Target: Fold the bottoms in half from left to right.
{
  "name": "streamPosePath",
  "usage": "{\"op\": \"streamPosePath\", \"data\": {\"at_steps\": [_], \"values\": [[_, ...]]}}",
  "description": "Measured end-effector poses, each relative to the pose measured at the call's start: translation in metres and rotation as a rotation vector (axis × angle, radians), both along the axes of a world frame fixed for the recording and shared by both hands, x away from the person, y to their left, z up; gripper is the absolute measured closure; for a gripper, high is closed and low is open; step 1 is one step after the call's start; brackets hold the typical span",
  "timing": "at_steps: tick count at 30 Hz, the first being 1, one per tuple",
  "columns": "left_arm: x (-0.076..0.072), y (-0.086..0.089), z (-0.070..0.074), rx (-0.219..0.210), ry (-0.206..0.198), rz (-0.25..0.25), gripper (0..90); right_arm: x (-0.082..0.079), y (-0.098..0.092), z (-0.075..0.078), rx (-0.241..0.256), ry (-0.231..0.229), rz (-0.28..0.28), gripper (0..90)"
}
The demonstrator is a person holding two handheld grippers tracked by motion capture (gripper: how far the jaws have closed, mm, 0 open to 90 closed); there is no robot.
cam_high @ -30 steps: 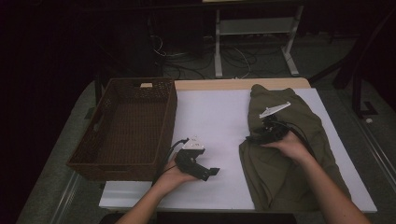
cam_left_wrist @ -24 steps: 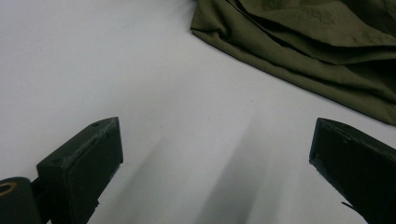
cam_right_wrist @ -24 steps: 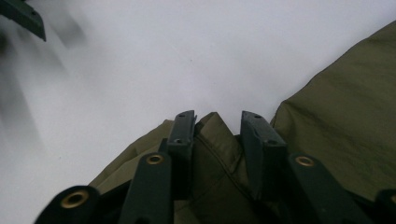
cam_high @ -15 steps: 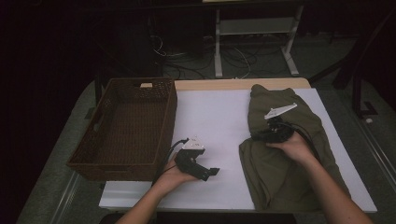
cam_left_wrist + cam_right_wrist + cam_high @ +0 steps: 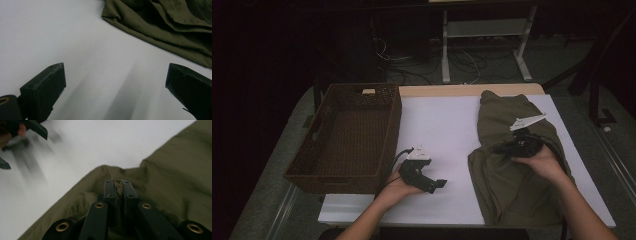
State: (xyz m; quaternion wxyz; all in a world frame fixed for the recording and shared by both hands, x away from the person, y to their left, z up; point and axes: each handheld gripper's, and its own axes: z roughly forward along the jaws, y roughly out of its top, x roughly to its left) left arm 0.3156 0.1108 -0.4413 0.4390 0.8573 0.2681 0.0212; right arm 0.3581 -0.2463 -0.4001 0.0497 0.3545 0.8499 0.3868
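Note:
An olive green garment (image 5: 512,165) lies crumpled on the right half of the white table (image 5: 442,125). My right gripper (image 5: 503,148) rests on its left middle part, jaws shut on a fold of the garment (image 5: 160,180); in the right gripper view my right gripper (image 5: 118,185) pinches cloth between nearly touching jaws. My left gripper (image 5: 437,185) sits low over bare table near the front, pointing right toward the garment. In the left gripper view my left gripper (image 5: 117,85) stands wide open with nothing between the jaws, and the garment edge (image 5: 162,27) lies ahead.
A dark brown wicker basket (image 5: 339,172) stands on the left side of the table, with nothing seen inside. A wooden strip (image 5: 467,90) runs along the table's far edge. Beyond it, a white metal stand (image 5: 484,42) and cables sit on the dark floor.
My right gripper has slid slightly left and nearer on the garment, bunching its left edge. The left gripper has stayed put.

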Motion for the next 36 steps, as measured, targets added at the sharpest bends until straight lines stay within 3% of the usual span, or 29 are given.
{"op": "streamPosePath", "data": {"at_steps": [3, 22, 36], "values": [[0.0, 0.0, 0.0, 0.0, 0.001, -0.001, 2.7, -0.008, -0.009, 0.0, -0.016, -0.005, -0.016, 83.4], [0.001, 0.0, 0.0, 0.0, 0.0, 0.001, 2.7, -0.058, -0.068, -0.003, -0.005, 0.008, -0.103, 83.4], [0.001, -0.001, -0.001, 0.008, 0.003, -0.002, 2.8, -0.083, -0.09, -0.014, -0.022, 0.041, -0.134, 83.4]]}}
